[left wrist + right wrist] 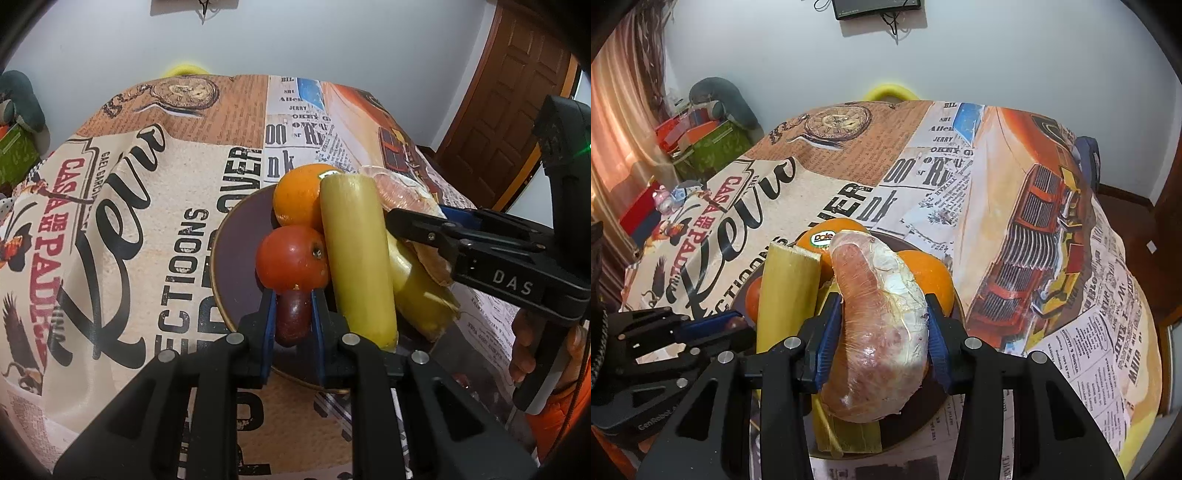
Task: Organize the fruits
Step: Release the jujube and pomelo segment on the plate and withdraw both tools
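Note:
A dark plate (240, 251) with a gold rim holds an orange (295, 195), a red tomato-like fruit (291, 258) and two yellow-green cane pieces (358, 258) (421, 295). My left gripper (292, 299) is shut on a small dark red fruit (291, 321) at the plate's near edge, just below the red fruit. My right gripper (882, 301) is shut on a plastic-wrapped pomelo segment (882, 332), held above the plate (916, 417) over the cane (786, 291) and two oranges (827, 236) (931, 277). The right gripper (424, 225) reaches in from the right in the left wrist view.
A newspaper-print tablecloth (147, 221) covers the round table. A yellow chair back (184, 70) shows past the far edge. Boxes and clutter (701, 147) stand off to the left, and a wooden door (517, 92) is on the right. A hand (524, 354) grips the right handle.

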### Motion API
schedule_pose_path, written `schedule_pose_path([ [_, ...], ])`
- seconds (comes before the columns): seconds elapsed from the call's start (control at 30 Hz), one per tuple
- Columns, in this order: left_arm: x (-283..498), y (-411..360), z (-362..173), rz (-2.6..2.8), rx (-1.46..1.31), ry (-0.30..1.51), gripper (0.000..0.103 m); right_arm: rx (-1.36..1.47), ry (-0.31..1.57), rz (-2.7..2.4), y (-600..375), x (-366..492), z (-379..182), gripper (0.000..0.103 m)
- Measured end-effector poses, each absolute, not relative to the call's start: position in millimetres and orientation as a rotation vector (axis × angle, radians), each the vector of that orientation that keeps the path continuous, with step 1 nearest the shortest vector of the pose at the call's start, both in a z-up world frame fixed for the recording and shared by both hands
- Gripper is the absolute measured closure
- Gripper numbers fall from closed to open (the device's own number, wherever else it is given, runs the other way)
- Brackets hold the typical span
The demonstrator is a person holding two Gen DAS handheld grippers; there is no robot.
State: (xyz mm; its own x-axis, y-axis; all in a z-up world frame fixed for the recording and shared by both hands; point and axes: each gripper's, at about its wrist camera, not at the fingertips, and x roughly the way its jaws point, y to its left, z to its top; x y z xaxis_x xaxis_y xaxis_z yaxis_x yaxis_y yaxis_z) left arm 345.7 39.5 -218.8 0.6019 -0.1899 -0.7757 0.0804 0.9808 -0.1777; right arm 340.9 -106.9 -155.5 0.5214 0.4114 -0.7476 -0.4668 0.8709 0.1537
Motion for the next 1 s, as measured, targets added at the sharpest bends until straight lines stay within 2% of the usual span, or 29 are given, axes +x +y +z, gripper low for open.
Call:
schedule_pose_path([
  [0.1, 346.2, 40.2, -220.1, -0.154, -0.133, 0.917, 0.078, -0.079, 0.877, 0.519, -106.7, 340.1, -154.6, 0.061],
  [0.23, 343.6, 40.8, -216.1, -0.144, -0.134, 0.905, 0.070, -0.083, 0.874, 0.521, -108.2, 338.0, -150.5, 0.056],
  [0.3, 341.5, 41.0, -212.2, -0.142, -0.137, 0.898, 0.069, -0.081, 0.862, 0.517, -110.4, 335.0, -145.6, 0.053],
  [0.7, 309.5, 34.8, -170.8, -0.131, -0.130, 0.836, 0.067, -0.110, 0.785, 0.502, -128.4, 294.6, -108.6, 0.053],
  [0.77, 300.7, 31.4, -163.7, -0.125, -0.124, 0.825, 0.059, -0.111, 0.777, 0.496, -132.9, 286.1, -104.2, 0.053],
  [1.0, 267.9, 16.6, -148.0, -0.111, -0.098, 0.813, 0.049, -0.102, 0.761, 0.484, -153.3, 250.2, -91.0, 0.053],
])
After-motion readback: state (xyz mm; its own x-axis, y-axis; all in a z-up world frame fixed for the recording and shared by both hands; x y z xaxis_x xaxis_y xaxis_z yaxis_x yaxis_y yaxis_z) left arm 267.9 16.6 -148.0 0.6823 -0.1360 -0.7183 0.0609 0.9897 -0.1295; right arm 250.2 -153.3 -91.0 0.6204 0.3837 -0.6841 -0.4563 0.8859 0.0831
